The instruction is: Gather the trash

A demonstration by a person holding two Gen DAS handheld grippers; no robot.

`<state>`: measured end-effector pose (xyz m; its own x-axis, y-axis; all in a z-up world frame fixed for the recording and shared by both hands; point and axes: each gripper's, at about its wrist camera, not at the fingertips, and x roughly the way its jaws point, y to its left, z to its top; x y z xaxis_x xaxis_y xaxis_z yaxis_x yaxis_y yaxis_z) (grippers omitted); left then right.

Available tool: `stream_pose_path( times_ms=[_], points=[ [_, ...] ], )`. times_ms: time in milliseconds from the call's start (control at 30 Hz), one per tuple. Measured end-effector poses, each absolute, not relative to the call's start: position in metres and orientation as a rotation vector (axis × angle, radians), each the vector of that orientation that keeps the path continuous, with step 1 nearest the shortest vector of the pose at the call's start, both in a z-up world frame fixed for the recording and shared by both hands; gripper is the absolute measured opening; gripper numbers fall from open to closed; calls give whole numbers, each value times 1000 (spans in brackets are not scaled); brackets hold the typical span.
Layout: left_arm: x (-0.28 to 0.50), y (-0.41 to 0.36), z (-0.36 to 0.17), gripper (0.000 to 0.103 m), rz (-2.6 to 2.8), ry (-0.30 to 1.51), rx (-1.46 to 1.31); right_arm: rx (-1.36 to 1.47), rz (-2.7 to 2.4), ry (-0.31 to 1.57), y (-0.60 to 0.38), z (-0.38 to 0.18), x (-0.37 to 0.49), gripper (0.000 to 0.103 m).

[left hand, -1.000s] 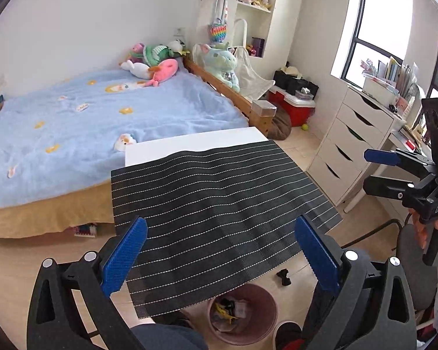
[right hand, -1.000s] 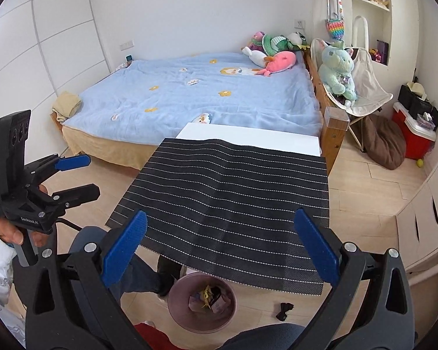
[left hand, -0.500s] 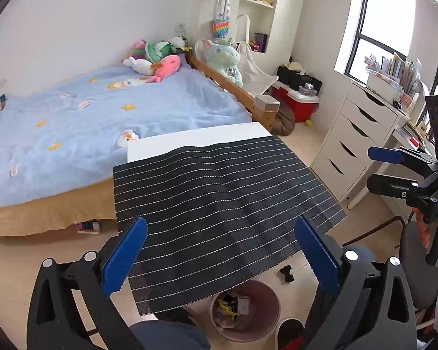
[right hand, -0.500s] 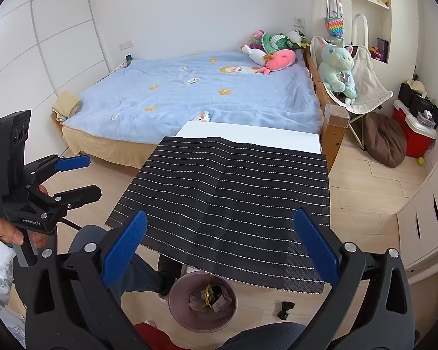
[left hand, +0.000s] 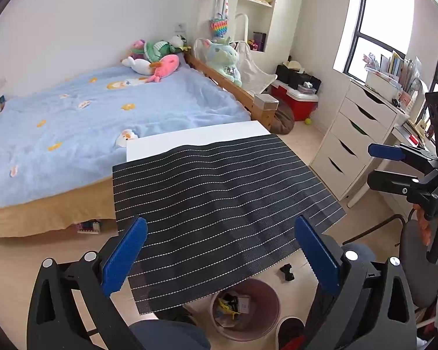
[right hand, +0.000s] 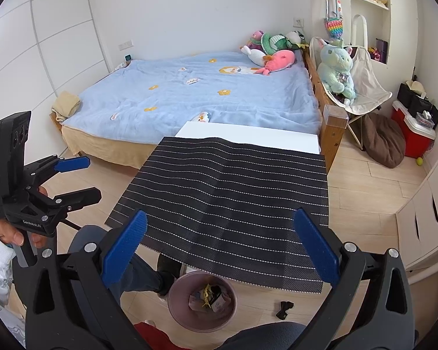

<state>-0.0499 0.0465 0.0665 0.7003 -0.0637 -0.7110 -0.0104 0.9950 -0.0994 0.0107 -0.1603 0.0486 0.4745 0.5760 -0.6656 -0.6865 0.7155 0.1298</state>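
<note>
While jaws gape empty, trash (right hand: 208, 296) in bin (right hand: 176, 306) below.

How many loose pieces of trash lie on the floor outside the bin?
1: a small black scrap on the wooden floor, right of the pink bin near the striped mat's front edge. The mat-covered table may hide others.

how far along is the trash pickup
Done: the bin on the floor already holds several scraps, and the striped mat on the table looks bare. In hand: nothing; the left gripper and right gripper are both open and hold nothing. Left: one small black scrap lies on the floor beside the bin, apart from it. The job looks nearly finished.
</note>
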Motion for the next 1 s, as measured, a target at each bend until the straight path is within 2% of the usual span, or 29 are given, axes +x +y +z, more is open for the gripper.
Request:
stream_pose_path(
  times_ms=[1000],
  points=[
    [-51, 43, 65, 97, -34, 802, -91, -164, 769, 751, -169, 47, 11, 99]
  ],
)
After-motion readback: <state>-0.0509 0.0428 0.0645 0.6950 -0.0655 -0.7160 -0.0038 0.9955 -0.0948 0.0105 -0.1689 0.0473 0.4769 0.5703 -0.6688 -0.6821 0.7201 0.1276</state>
